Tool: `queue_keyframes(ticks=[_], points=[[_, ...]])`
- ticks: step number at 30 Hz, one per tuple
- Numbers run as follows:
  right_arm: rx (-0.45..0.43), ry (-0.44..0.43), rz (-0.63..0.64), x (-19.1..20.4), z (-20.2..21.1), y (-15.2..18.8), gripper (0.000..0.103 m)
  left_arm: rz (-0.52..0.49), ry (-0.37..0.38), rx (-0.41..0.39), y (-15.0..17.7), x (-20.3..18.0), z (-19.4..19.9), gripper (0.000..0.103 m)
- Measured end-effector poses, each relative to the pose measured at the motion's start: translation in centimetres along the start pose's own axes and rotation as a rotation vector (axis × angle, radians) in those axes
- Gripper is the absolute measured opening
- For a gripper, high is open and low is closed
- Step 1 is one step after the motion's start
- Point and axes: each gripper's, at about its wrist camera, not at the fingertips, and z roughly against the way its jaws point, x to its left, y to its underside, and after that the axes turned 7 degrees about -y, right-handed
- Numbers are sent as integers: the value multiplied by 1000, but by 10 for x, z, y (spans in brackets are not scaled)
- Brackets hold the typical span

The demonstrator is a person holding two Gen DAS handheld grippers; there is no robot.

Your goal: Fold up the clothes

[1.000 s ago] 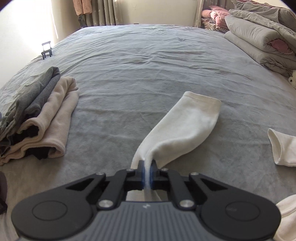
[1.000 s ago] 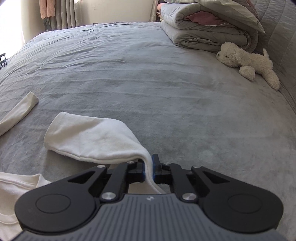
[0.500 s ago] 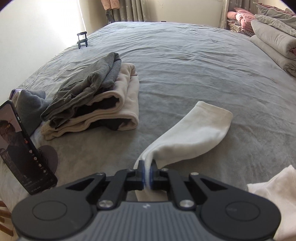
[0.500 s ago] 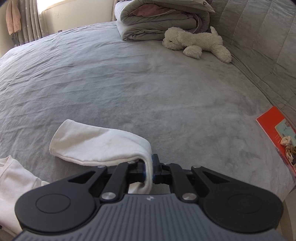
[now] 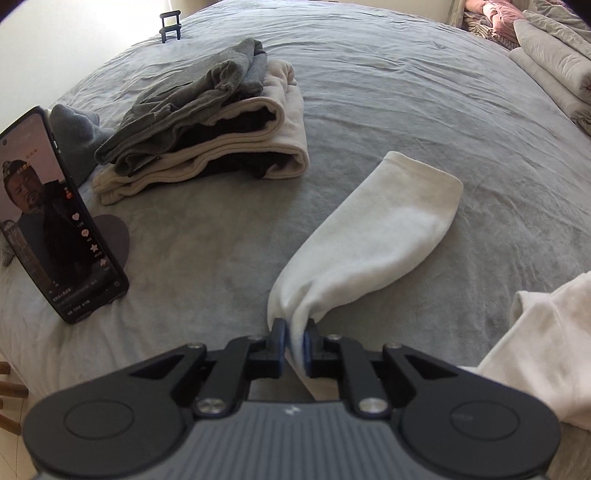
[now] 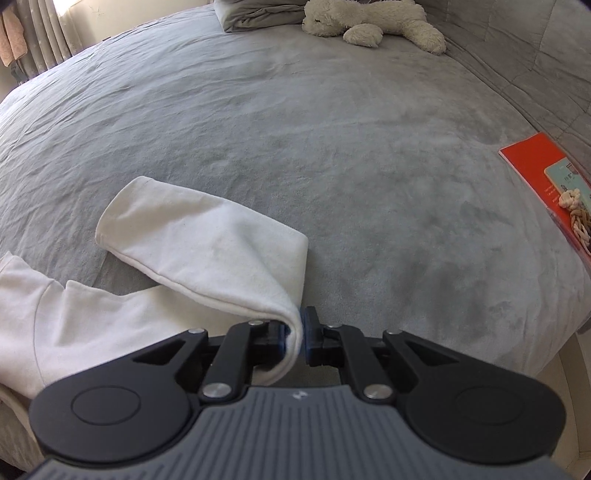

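Observation:
A white long-sleeved top lies spread on the grey bed [image 6: 332,122]. In the left wrist view one sleeve [image 5: 376,236] runs from the bed up into my left gripper [image 5: 294,341]. Its jaws are opening, with the cloth still pinched between the pads. The top's body [image 5: 546,332] shows at the right edge. In the right wrist view the other sleeve [image 6: 207,236] folds over into my right gripper [image 6: 295,332]. Those jaws are opening too, cloth still between them. The body [image 6: 74,317] lies to their left.
A folded pile of grey and beige clothes [image 5: 221,136] sits beyond the left gripper. A phone [image 5: 55,221] stands propped at the bed's left edge. Folded quilts [image 5: 554,55] lie far right. A white plush toy [image 6: 373,18] and a red book [image 6: 546,170] lie near the headboard.
Both grippers have drawn the sleeves outward and apart. The left view swung left, bringing the phone in; the right swung right, bringing the red book in. Both jaw gaps have widened slightly.

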Motion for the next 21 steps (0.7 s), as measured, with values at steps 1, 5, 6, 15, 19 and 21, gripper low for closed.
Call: queue_keyframes(ticks=[1,5,6,15,19,21], points=[[-7,-7,2,0,4,-1,25,2,8,-5,0,0,3,20],[-47,-44,34,5,27,-7,45,-3,42,-45,1,-1,23,43],[-57,-60,46,7,32,-9,47,-7,50,-60,0,-2,29,44],[-82,-248,145,50,51,-20,50,-67,200,-155,-8,-33,64,50],[-43,-300,196,73,38,-21,50,-95,292,-131,-8,-51,62,50],[-21,-316,218,82,30,-20,50,-110,334,-117,-7,-58,58,50]])
